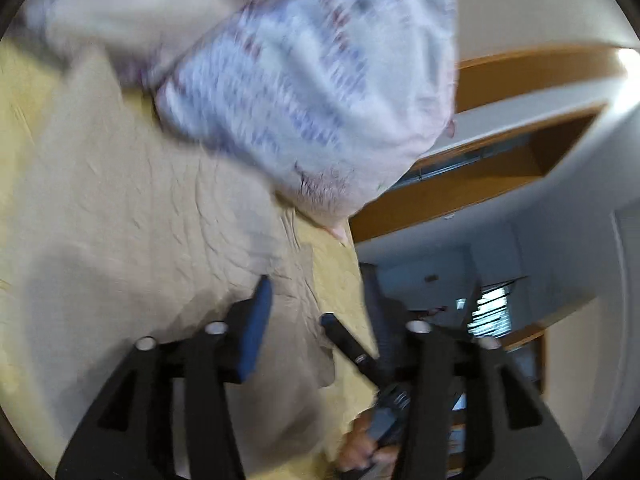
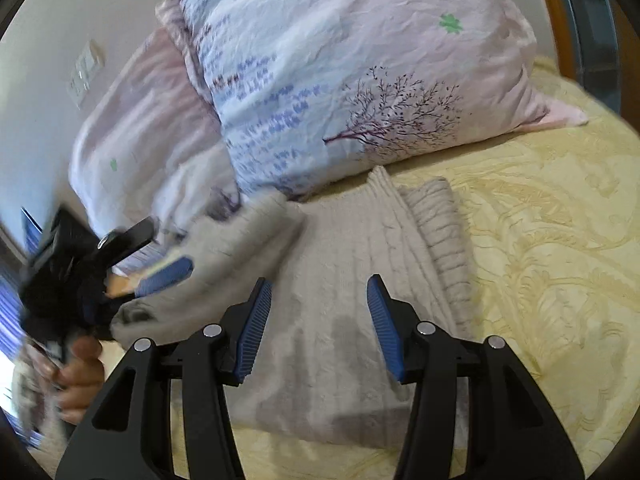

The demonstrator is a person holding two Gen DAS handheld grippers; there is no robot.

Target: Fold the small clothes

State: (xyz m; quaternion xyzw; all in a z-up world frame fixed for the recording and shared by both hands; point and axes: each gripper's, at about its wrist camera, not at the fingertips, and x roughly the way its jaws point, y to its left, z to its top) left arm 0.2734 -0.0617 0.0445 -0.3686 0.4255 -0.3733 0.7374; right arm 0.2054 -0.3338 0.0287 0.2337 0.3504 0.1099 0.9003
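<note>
A beige knit sweater (image 2: 340, 280) lies partly folded on the yellow bedspread (image 2: 540, 240), with a ribbed edge along its right side. My right gripper (image 2: 320, 292) hovers just above its middle, open, nothing between the blue pads. At the sweater's left edge my left gripper (image 2: 168, 246) stands with its fingers apart, beside a raised, blurred fold of the knit. The left wrist view is blurred: the left gripper (image 1: 318, 316) is open over the sweater (image 1: 140, 200), and a finger of the right gripper (image 1: 348, 342) crosses in front.
A large patterned pillow (image 2: 360, 72) leans just behind the sweater, a pink one (image 2: 140, 120) to its left. A hand (image 2: 80, 372) grips the left tool's handle. Wooden frames (image 1: 500, 76) and a white wall stand past the bed's edge.
</note>
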